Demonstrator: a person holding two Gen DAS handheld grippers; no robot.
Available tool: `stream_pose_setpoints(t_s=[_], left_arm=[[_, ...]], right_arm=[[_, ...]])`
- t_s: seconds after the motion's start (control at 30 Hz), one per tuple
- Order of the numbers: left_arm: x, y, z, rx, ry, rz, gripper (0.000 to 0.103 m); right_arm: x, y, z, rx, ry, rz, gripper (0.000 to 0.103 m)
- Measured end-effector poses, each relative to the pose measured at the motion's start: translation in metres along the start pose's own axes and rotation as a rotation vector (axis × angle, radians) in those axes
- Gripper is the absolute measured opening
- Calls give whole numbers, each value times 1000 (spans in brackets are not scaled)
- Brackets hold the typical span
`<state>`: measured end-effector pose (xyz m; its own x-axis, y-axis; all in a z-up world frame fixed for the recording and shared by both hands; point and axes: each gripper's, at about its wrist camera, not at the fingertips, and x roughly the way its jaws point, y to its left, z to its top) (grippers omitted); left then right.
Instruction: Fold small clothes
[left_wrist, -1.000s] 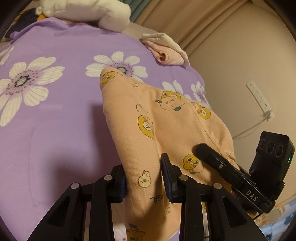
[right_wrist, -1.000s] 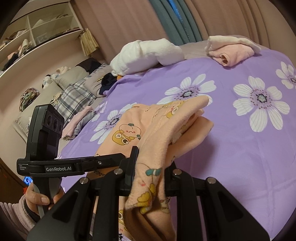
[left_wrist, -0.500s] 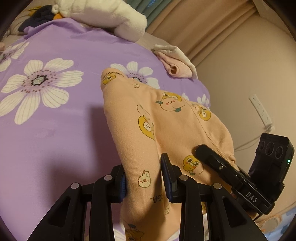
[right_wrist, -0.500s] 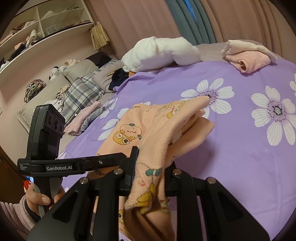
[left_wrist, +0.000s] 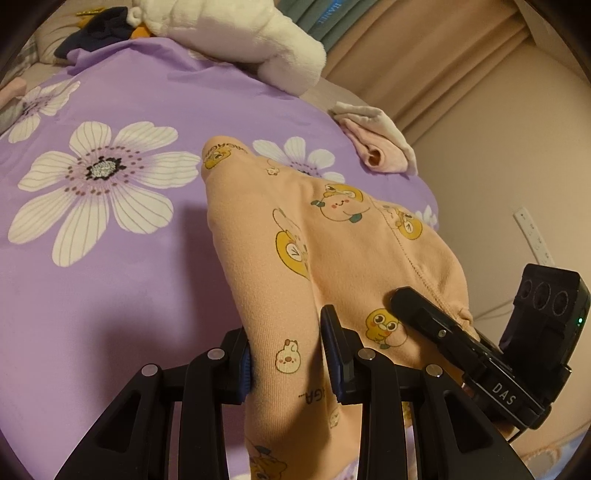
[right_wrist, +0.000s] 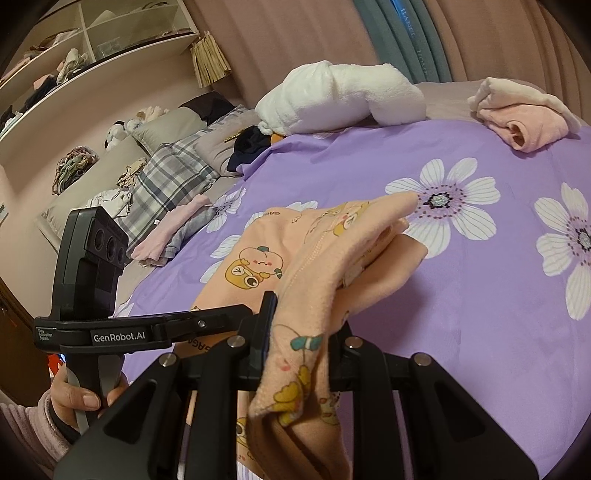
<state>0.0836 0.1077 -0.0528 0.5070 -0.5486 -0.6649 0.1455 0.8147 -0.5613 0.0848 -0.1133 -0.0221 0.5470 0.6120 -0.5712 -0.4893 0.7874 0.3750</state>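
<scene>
Change: both grippers have slid across the purple bedspread (left_wrist: 110, 295) with the peach garment (left_wrist: 332, 251) stretched between them; the white plush bundle (left_wrist: 236, 37) and the folded pink cloth (left_wrist: 376, 147) now sit lower and nearer the middle of the left wrist view, and the big white flower has drifted from 9 o'clock toward the centre.
Left gripper (left_wrist: 284, 354): pinching a fold of the peach garment between its blue pads.
Right gripper (right_wrist: 299, 332): clamped on a bunched edge of the same garment, which hangs down past the jaws at 6 o'clock.
Garment place: lifted off the bedspread near the grippers, its far end draped toward 12 o'clock over a flower print.
Open room: bare purple spread at 9 o'clock of the left gripper and at 3 o'clock of the right one.
Edges: the bed's edge curves off at 3 o'clock in the left wrist view, with the wall beyond it.
Around: plush bundle and pink cloth at 12 to 1 o'clock, well apart from the garment; plaid pillow (right_wrist: 173, 177) and shelves (right_wrist: 74, 55) at 10 o'clock in the right wrist view.
Hand (right_wrist: 79, 397): grips the left tool's handle, pink sleeve at the wrist.
</scene>
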Motion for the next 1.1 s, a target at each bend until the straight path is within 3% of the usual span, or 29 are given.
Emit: stream_pose_setpoints(t_s=[0.63,1.1], left_arm=[[35,26,32,-3,24,56,31],[58,52,20,-23,98,136,31]], right_arm=[[51,-21,22,30,21,-1,20],[84,-65,-9,216,161,-55,25]])
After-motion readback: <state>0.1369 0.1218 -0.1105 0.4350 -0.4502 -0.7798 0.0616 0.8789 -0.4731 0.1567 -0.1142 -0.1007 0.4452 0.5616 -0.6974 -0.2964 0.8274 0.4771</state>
